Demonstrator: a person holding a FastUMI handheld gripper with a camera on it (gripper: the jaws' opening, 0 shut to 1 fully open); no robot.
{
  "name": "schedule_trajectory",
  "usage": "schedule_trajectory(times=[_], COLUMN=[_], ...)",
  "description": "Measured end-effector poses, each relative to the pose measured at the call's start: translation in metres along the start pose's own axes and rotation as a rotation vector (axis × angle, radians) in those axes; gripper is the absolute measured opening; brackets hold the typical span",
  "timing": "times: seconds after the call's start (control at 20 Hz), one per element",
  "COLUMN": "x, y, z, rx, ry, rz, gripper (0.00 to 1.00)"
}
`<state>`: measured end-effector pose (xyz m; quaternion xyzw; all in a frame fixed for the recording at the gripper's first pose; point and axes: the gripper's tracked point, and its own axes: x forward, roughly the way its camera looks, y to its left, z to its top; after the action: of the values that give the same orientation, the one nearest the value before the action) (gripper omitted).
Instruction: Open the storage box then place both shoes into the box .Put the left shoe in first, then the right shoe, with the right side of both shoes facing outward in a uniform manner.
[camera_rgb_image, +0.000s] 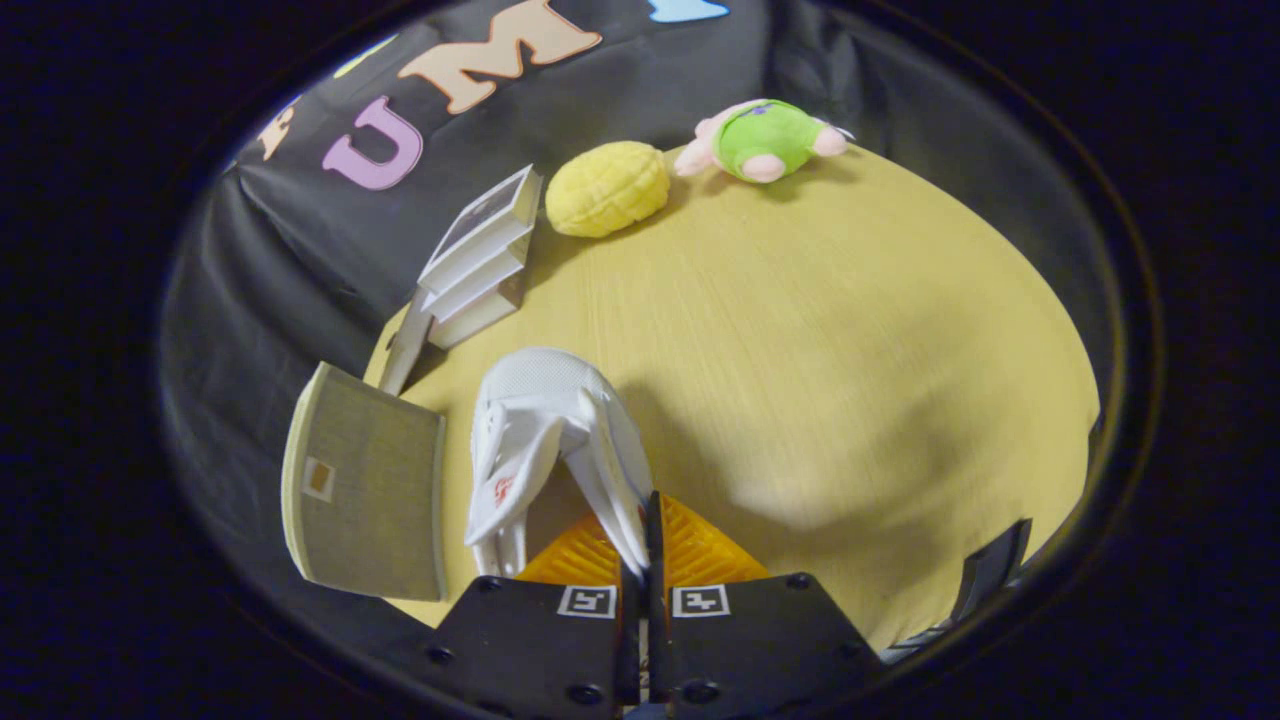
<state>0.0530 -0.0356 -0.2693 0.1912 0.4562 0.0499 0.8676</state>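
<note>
Gripper (643, 545) fingers pressed together on the thin rear edge of a white shoe (548, 440), pinching its heel collar; shoe hangs ahead of the fingers, toe pointing away, seemingly lifted just off the yellow wooden table (800, 330). Left of the shoe, near side: an olive fabric panel (365, 480), likely the storage box or its flap; can't tell if it's open. Farther left-back: a stack of white boxes (480, 260), a yellow bumpy plush (607, 187) next to it, and a green-and-pink plush toy (765, 140) at the far edge. Progress guess: one shoe in hand, not yet boxed. Which shoe it is, unclear. Left to do: insert it, then handle whatever shoe remains.
</note>
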Motion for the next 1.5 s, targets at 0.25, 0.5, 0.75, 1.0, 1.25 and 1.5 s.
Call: schedule_trajectory(times=[0.25,0.5,0.75,1.0,1.25,1.5], x=[-0.039,-0.071,-0.075,-0.03,0.015,0.019], y=[0.065,0.166,0.26,0.317,0.318,0.319], z=[0.0,-0.007,-0.002,-0.012,-0.037,-0.038], rx=[0.019,0.058,0.035,0.039,-0.044,-0.179], ry=[-0.026,-0.012,-0.022,0.0,0.038,-0.022], rz=[0.107,0.279,0.38,0.33,0.177,0.092], gripper=[0.07,0.07,0.07,0.07,0.07,0.09])
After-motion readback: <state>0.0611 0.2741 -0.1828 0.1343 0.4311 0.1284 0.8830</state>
